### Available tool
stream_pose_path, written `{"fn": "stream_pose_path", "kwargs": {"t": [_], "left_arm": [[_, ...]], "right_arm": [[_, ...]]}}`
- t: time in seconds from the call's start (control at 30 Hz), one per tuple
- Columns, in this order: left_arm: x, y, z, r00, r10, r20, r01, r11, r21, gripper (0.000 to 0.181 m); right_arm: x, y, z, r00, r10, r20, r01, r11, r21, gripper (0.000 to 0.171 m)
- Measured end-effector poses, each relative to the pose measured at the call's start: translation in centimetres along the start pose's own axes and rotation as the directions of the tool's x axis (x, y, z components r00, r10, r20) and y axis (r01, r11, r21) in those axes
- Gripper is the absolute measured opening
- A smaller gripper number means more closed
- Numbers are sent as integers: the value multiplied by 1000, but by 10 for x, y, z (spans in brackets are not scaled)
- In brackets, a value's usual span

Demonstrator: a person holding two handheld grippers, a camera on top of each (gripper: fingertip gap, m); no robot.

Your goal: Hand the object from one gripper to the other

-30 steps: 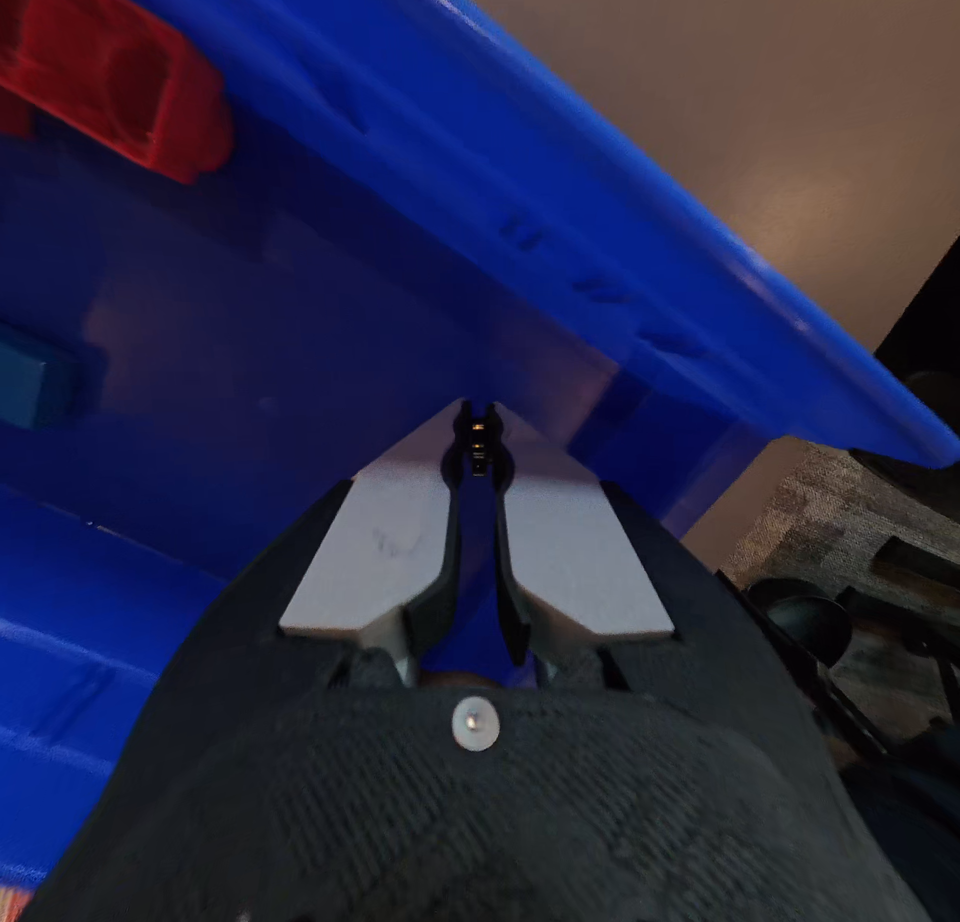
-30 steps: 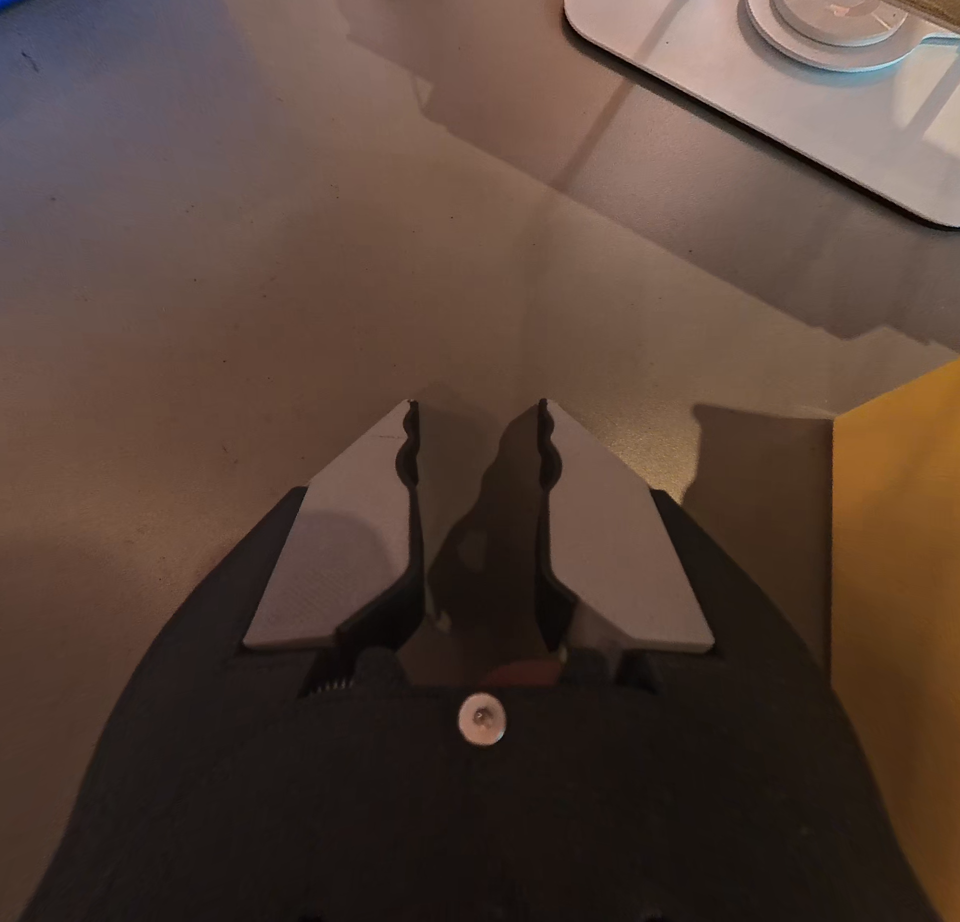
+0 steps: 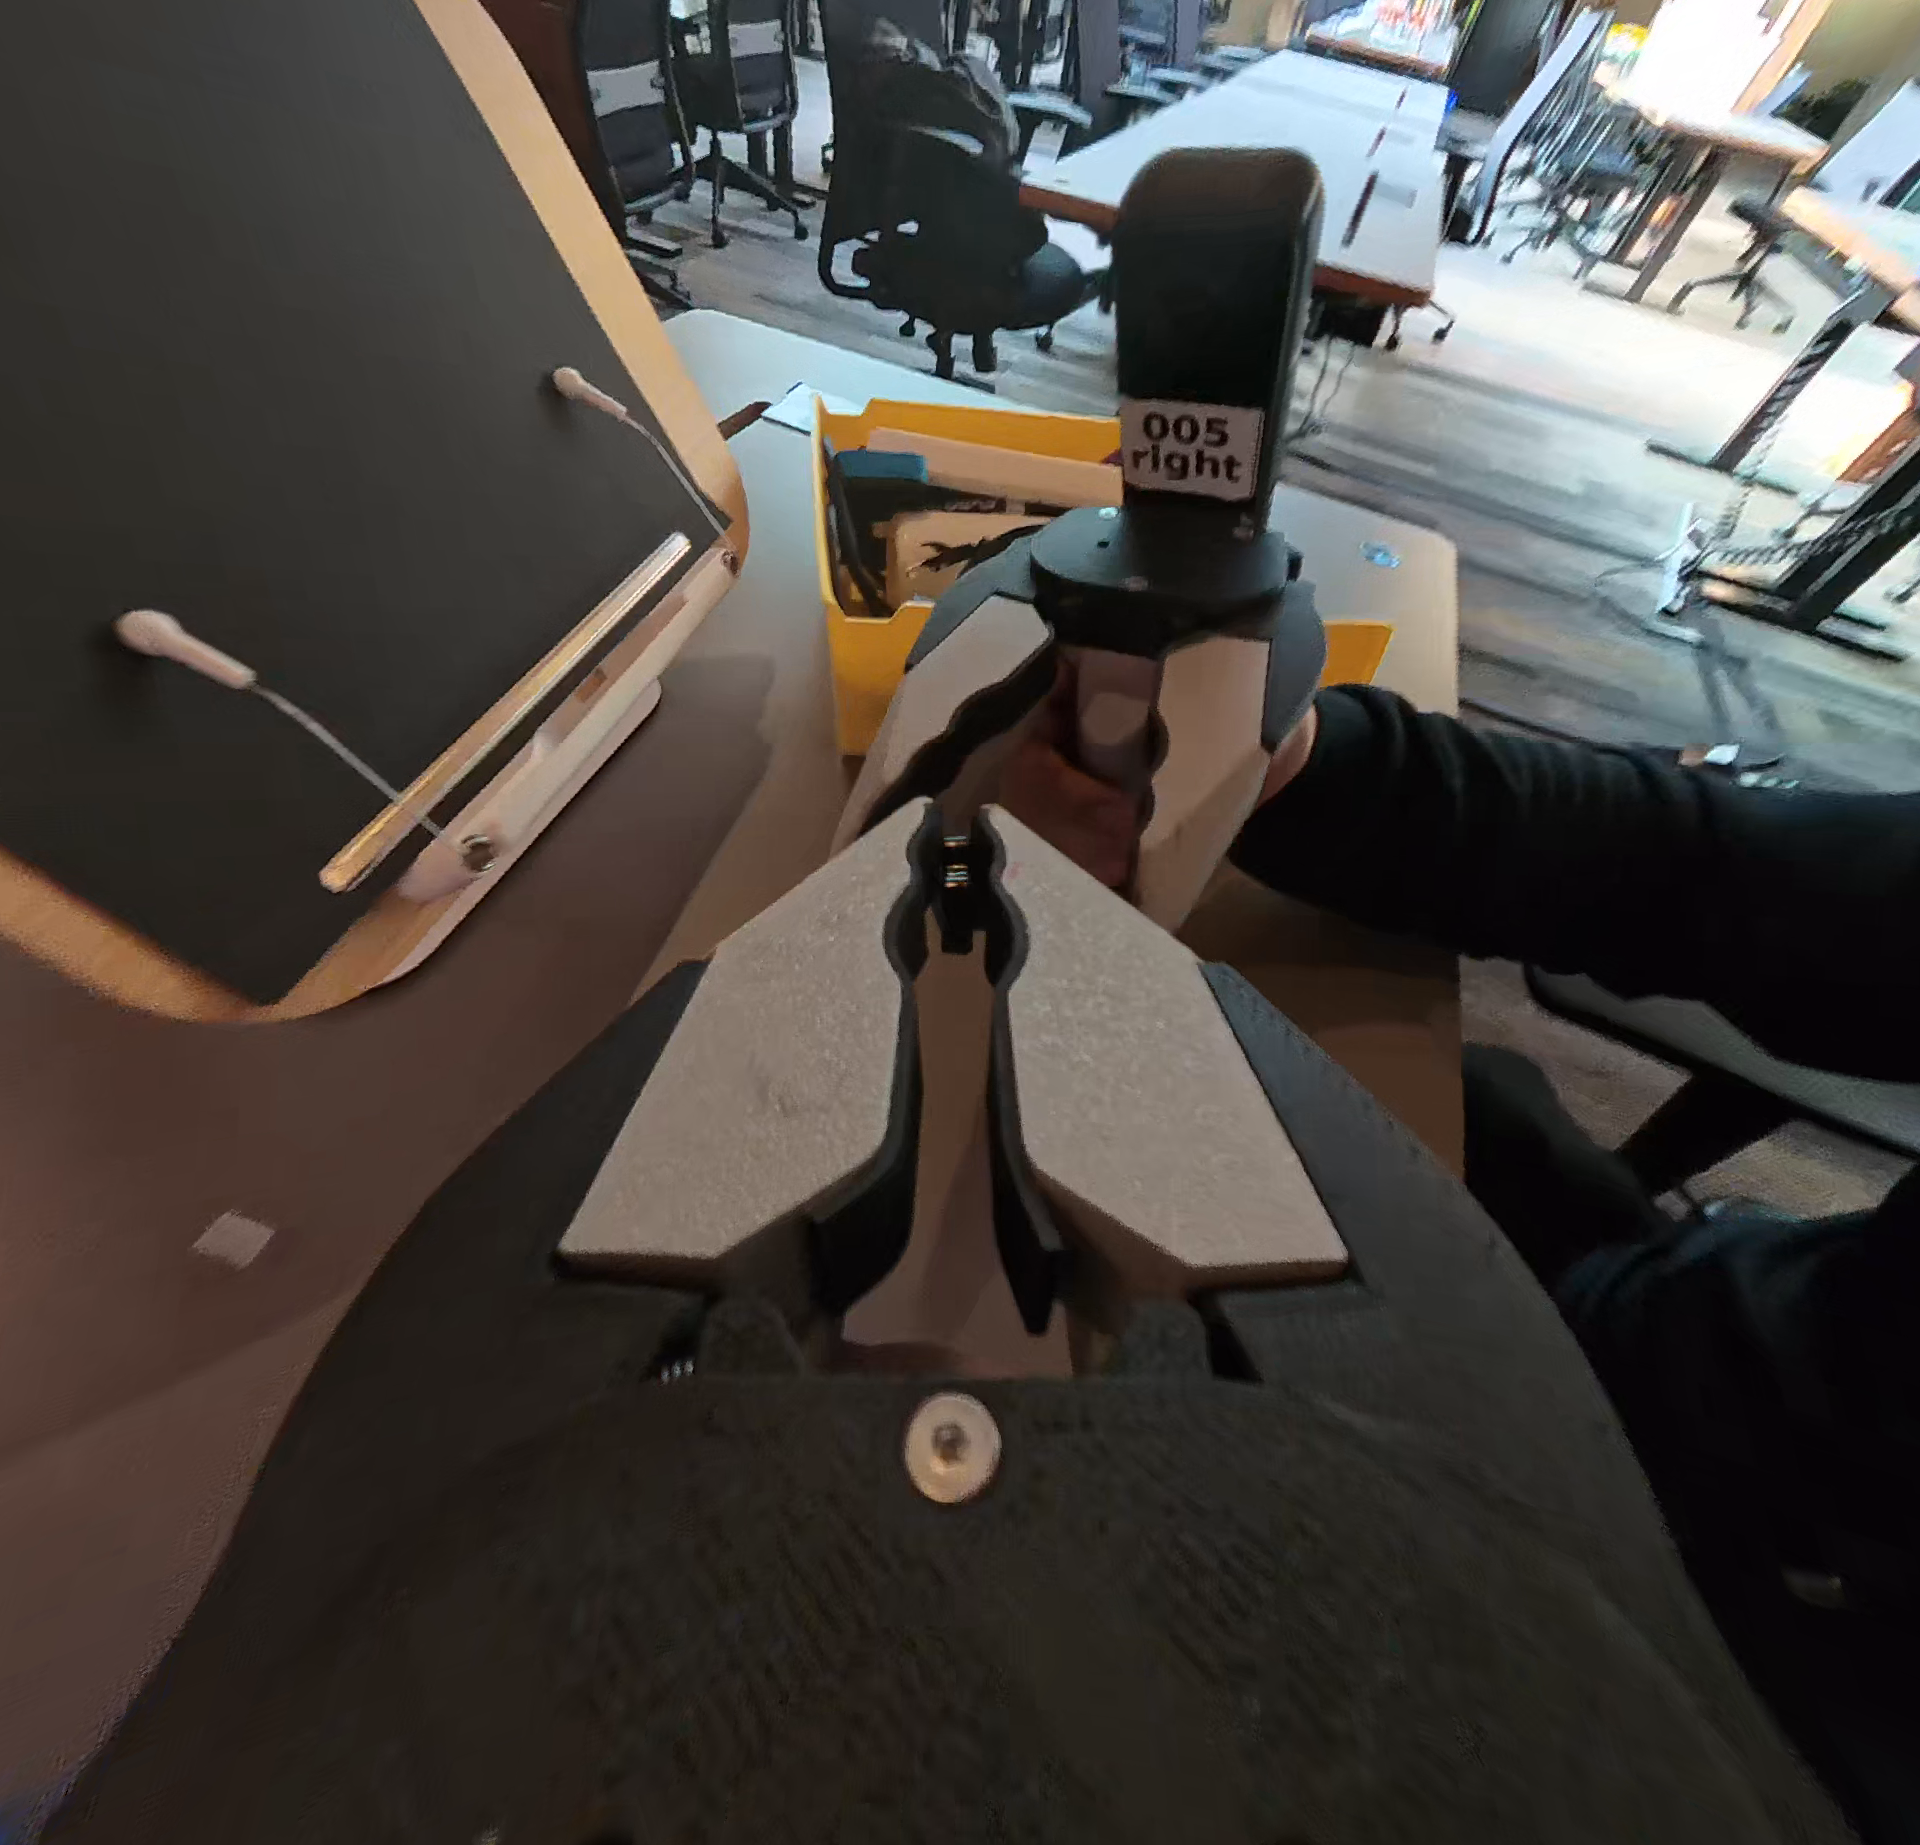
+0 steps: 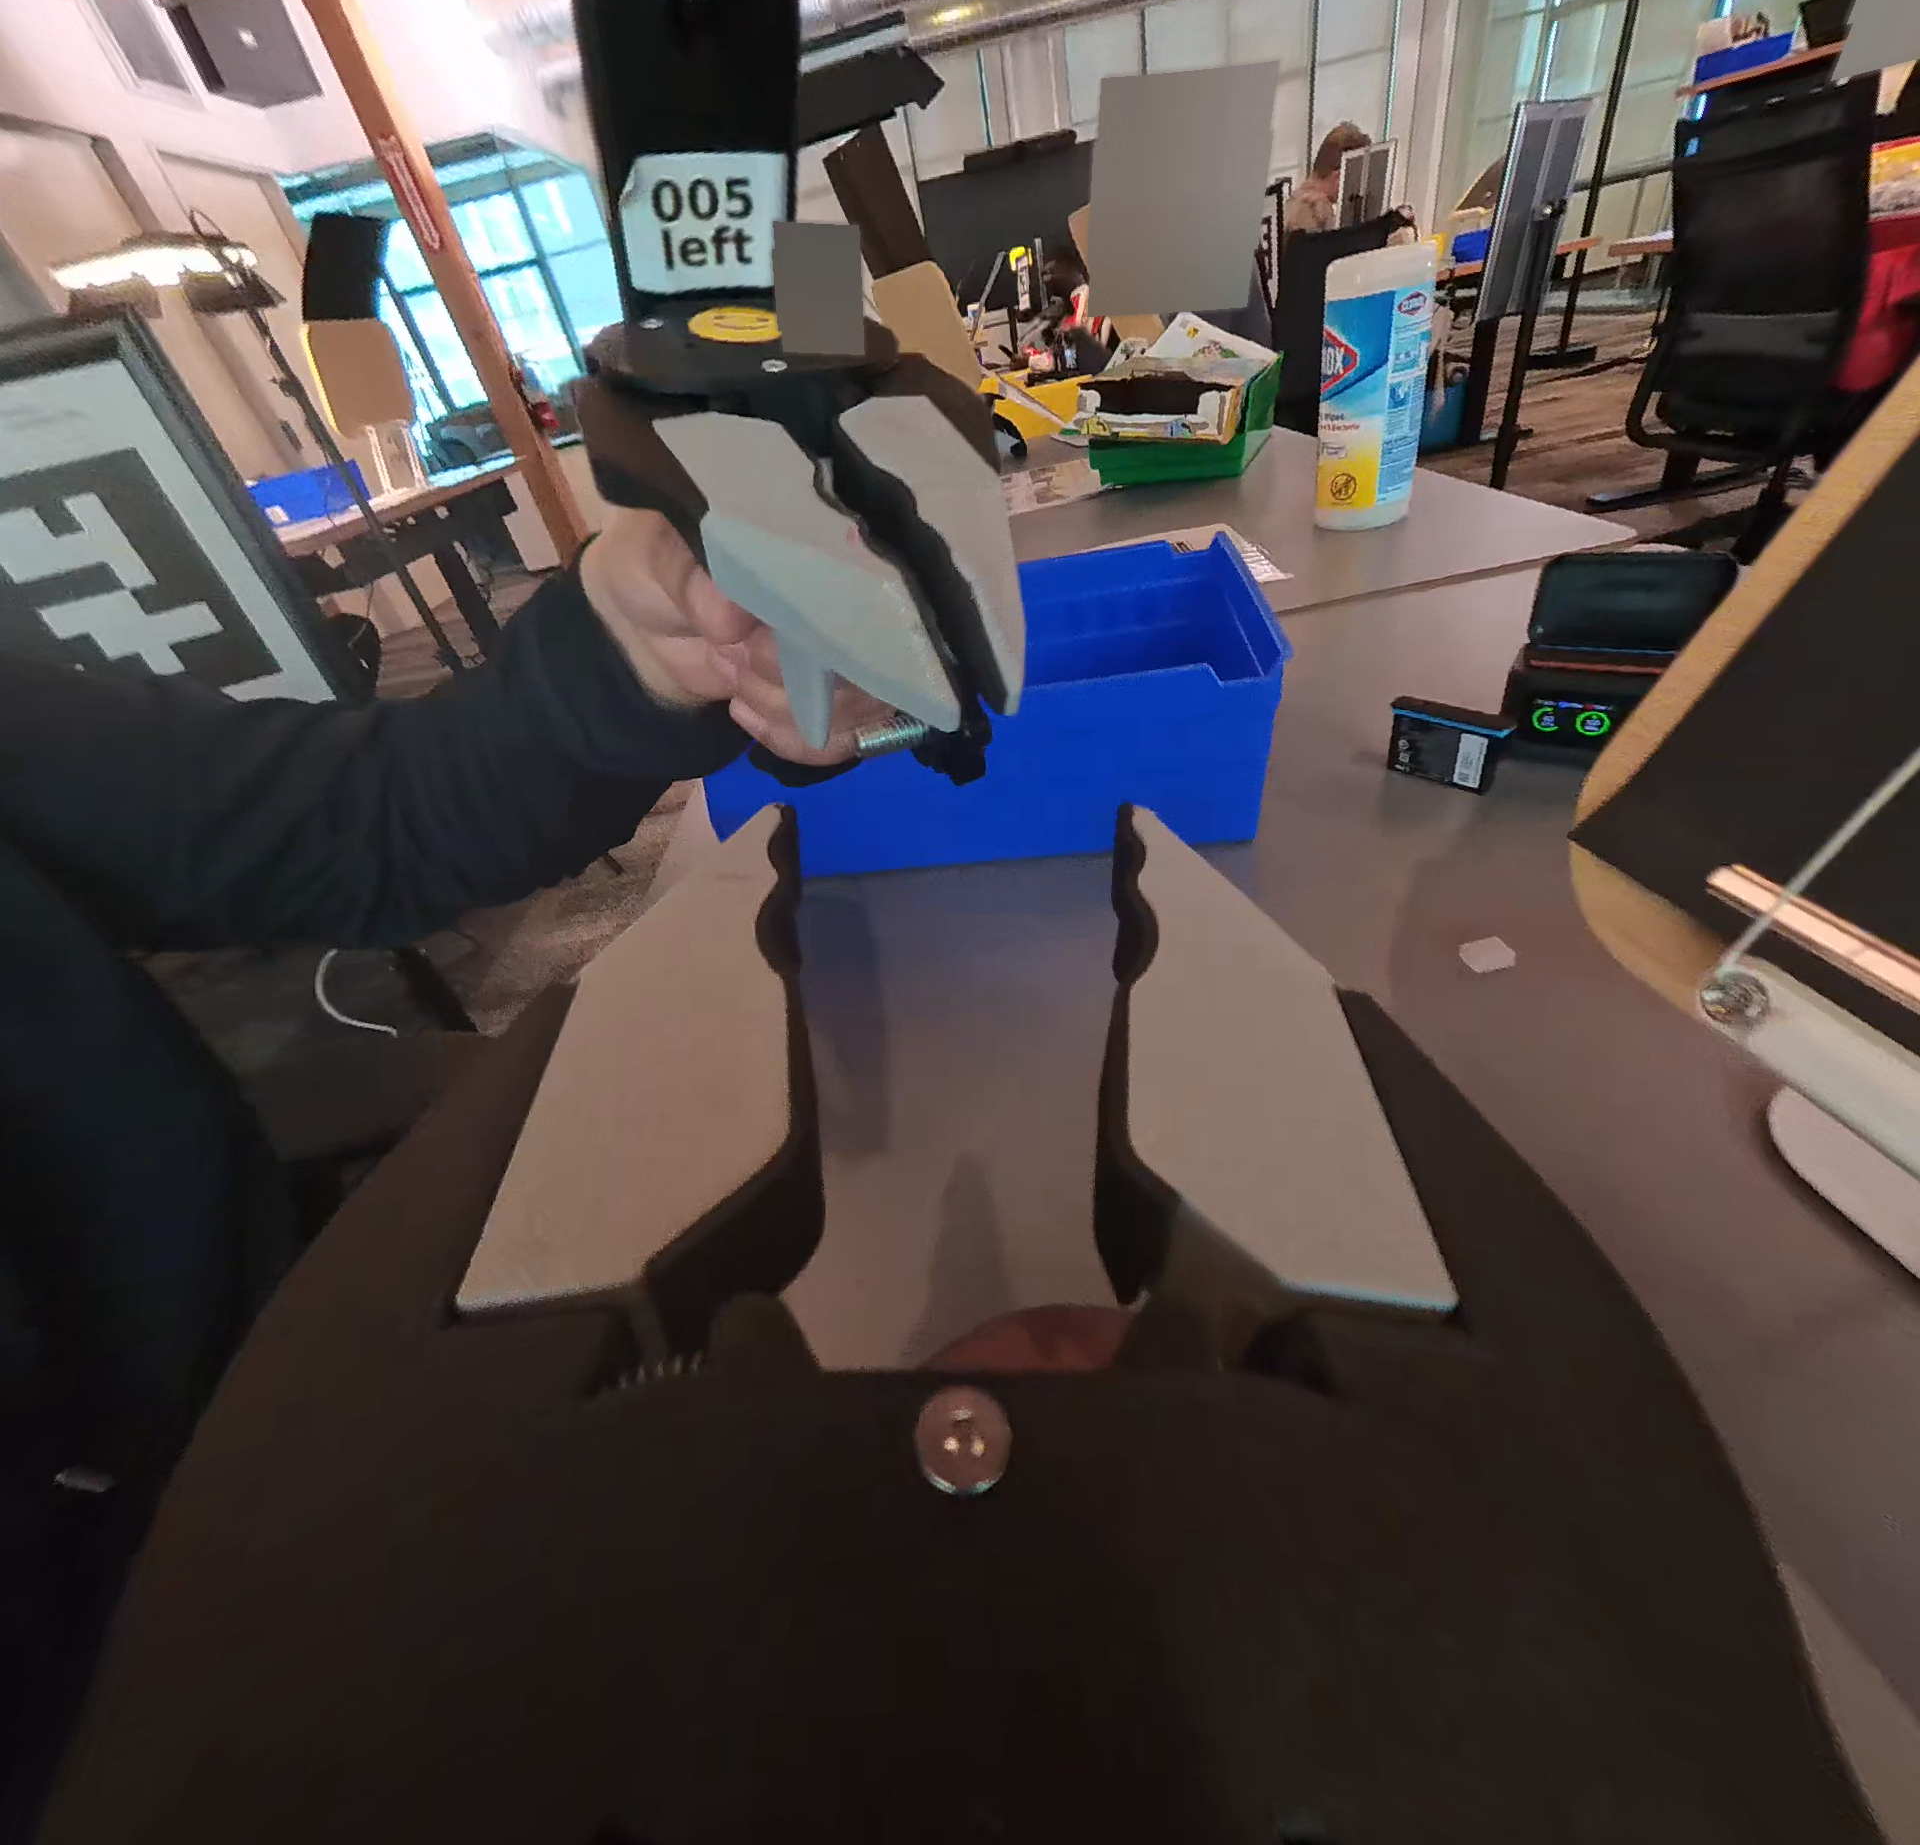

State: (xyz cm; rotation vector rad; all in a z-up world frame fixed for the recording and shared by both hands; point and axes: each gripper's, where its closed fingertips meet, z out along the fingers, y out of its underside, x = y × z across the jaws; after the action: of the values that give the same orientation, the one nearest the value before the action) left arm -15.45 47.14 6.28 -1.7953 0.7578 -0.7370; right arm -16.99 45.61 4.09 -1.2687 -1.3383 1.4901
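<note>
One small black piece with a short metal spring on it (image 4: 914,737) is pinched at the very tips of the left gripper (image 3: 956,845), whose grey fingers (image 3: 790,1047) are clenched on it with only a narrow slit between them. The piece is held up in the air, above the bench (image 4: 1351,860) and in front of the blue bin (image 4: 1091,756). From the right wrist view the spring end sticks out sideways from the tips, toward the person's hand (image 4: 686,632), which grips the left tool's handle from a dark sleeve. The right gripper (image 4: 951,829) sits just beside and slightly below the piece, its fingers (image 4: 665,1089) spread wide apart with nothing between them, and not touching the piece. The blue bin stands on the grey bench behind both tools; I cannot see what is in it from here. On the other side, in the left wrist view, a yellow bin (image 3: 862,673) holds several flat packets and boxes. A tilted wooden board with a black face and wire clips (image 3: 260,393) stands on the bench near the grippers. Farther back on the bench are a small black box (image 4: 1449,751), a dark case with a lit display (image 4: 1621,642) and a white wipes canister (image 4: 1371,393).
</note>
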Motion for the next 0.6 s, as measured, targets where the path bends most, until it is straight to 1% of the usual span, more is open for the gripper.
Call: {"fn": "stream_pose_path", "kwargs": {"t": [0.07, 0.1, 0.13, 0.17, 0.2, 0.33, 0.4, 0.43, 0.5, 0.57, 0.6], "left_arm": [[1, 0, 16, 999, -29, -16, 29, 999, 16, 3], [1, 1, 24, 999, -46, -20, 46, 998, 31, 3], [2, 2, 31, 997, -67, -30, 68, 997, 44, 3], [3, 4, 39, 995, -88, -48, 91, 994, 53, 3], [3, 5, 46, 992, -107, -61, 111, 992, 67, 2], [-3, 15, 66, 982, -149, -112, 161, 981, 109, 3], [-11, 24, 74, 984, -146, -103, 159, 979, 131, 3], [-15, 28, 76, 981, -166, -103, 180, 972, 149, 7], [-25, 36, 76, 960, -252, -119, 270, 947, 172, 30], [-32, 43, 73, 927, -346, -147, 368, 915, 167, 44], [-40, 46, 72, 920, -372, -126, 390, 903, 181, 46]], "right_arm": [[3, 2, -8, 1000, -10, -4, 10, 1000, 6, 57], [5, 3, -12, 1000, -16, -11, 16, 1000, 16, 54], [7, 3, -16, 1000, -21, -17, 21, 999, 24, 45], [8, 5, -20, 1000, -21, -20, 22, 1000, 23, 33], [11, 8, -23, 1000, -14, -27, 14, 1000, 15, 26], [25, 23, -36, 997, 42, -63, -43, 999, -12, 23], [37, 36, -40, 990, 27, -140, -38, 996, -75, 23], [43, 43, -41, 983, -1, -185, -20, 993, -114, 23], [61, 57, -47, 950, -102, -294, 41, 977, -207, 23], [77, 65, -52, 894, -230, -385, 119, 950, -289, 23], [86, 66, -56, 845, -304, -440, 164, 930, -329, 22]]}}
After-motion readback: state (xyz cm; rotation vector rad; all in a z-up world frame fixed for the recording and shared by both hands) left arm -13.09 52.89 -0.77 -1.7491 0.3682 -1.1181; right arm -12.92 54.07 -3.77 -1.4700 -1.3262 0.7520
